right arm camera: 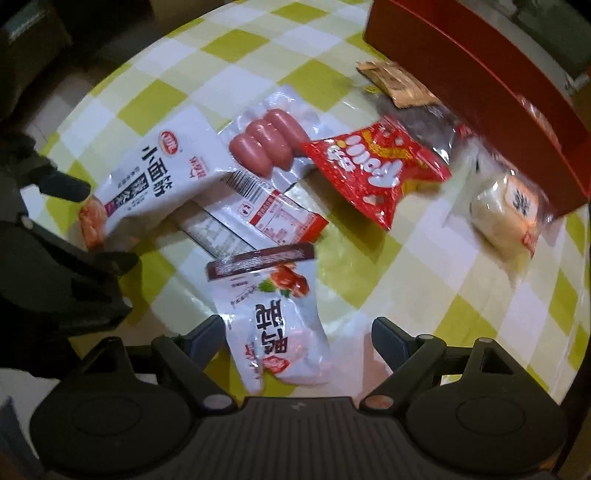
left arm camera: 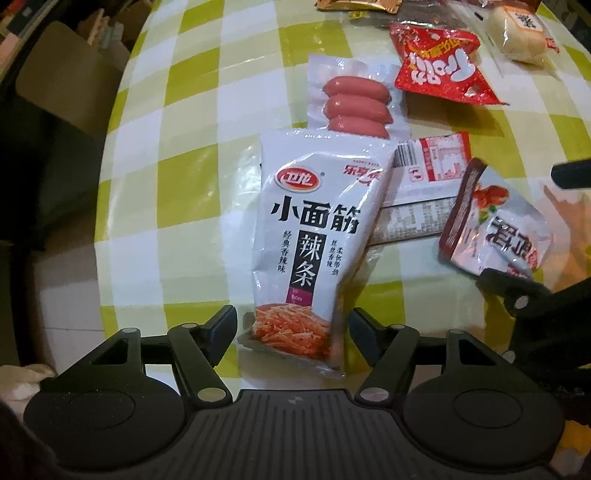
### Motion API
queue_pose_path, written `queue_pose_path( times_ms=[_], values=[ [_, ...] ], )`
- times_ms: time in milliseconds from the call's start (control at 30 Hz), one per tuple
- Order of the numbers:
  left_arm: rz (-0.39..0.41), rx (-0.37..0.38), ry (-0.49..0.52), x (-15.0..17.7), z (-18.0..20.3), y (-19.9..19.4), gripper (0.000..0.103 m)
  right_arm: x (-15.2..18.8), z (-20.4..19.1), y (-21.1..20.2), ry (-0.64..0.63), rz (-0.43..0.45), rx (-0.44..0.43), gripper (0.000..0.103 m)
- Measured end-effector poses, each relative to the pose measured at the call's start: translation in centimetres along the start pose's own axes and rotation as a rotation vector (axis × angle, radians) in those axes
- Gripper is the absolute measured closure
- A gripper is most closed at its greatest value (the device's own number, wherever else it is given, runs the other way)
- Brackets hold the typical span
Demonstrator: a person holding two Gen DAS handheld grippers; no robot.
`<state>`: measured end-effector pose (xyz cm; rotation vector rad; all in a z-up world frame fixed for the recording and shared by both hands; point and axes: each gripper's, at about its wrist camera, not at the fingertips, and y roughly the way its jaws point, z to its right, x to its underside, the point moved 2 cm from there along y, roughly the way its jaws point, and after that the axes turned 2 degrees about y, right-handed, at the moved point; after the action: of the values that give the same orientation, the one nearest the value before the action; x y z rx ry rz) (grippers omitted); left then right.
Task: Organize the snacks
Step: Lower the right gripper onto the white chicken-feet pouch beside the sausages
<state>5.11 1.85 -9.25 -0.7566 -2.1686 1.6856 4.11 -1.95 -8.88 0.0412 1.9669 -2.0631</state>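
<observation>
A white spicy-strip packet [left arm camera: 310,243] lies on the checked tablecloth, its lower end between the fingers of my open left gripper [left arm camera: 293,332]. It also shows in the right wrist view [right arm camera: 159,173]. A white packet with dark red top [right arm camera: 275,317] lies between the fingers of my open right gripper [right arm camera: 297,343]; it also shows in the left wrist view [left arm camera: 495,225]. A clear pack of three sausages [left arm camera: 356,105] [right arm camera: 266,142], a red snack bag [left arm camera: 439,66] [right arm camera: 376,170] and a flat barcode packet [left arm camera: 428,162] [right arm camera: 266,214] lie behind them.
A red box [right arm camera: 491,92] stands at the back right of the table. A wrapped pale bun [right arm camera: 506,214] [left arm camera: 517,33] lies next to it, and a brown packet [right arm camera: 399,83] sits by the box wall. The table edge [left arm camera: 122,122] curves at the left, with a chair beyond.
</observation>
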Motion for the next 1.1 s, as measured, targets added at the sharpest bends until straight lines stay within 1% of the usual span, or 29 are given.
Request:
queue_pose_path(
  times_ms=[67,200,233,267,300,367,433,533,667,767,900,1100],
  values=[
    [-0.001,-0.004,0.002,0.0,0.0,0.1,0.030,0.1,-0.4,0.9,-0.016,-0.024,0.011,0.019],
    [-0.006,-0.002,0.001,0.2,0.0,0.1,0.035,0.2,0.0,1.1,0.034,-0.011,-0.018,0.019],
    [-0.005,-0.003,0.005,0.2,0.2,0.0,0.036,0.3,-0.1,1.0,0.034,-0.002,-0.015,0.022],
    [-0.003,-0.008,0.008,0.3,0.4,-0.1,0.038,0.5,-0.2,0.8,0.027,0.005,-0.021,0.030],
    [-0.002,-0.001,0.006,0.2,0.4,-0.1,0.040,0.8,-0.2,0.5,0.024,0.010,-0.029,0.033],
    [0.003,-0.002,0.008,0.1,0.5,-0.3,0.047,1.1,-0.2,0.1,0.030,0.016,-0.027,0.046],
    [0.005,-0.006,0.008,0.0,0.6,-0.3,0.048,1.4,0.2,-0.2,0.048,0.011,-0.033,0.050],
    [0.004,-0.009,0.008,0.1,0.6,-0.4,0.049,1.7,0.5,-0.1,0.039,0.012,-0.033,0.051],
    [0.011,-0.026,0.010,0.1,0.7,-0.7,0.049,1.5,1.3,-0.7,0.081,0.018,-0.054,0.056],
    [0.025,-0.044,0.014,0.2,1.0,-1.1,0.050,1.2,1.9,-0.6,0.112,0.023,-0.058,0.057],
    [0.041,-0.020,-0.012,0.1,0.4,-1.7,0.051,1.2,2.6,-0.3,0.139,0.020,-0.066,0.057],
    [0.055,-0.001,0.000,0.0,0.4,-2.1,0.051,1.7,2.7,-0.6,0.141,0.022,-0.064,0.058]
  ],
)
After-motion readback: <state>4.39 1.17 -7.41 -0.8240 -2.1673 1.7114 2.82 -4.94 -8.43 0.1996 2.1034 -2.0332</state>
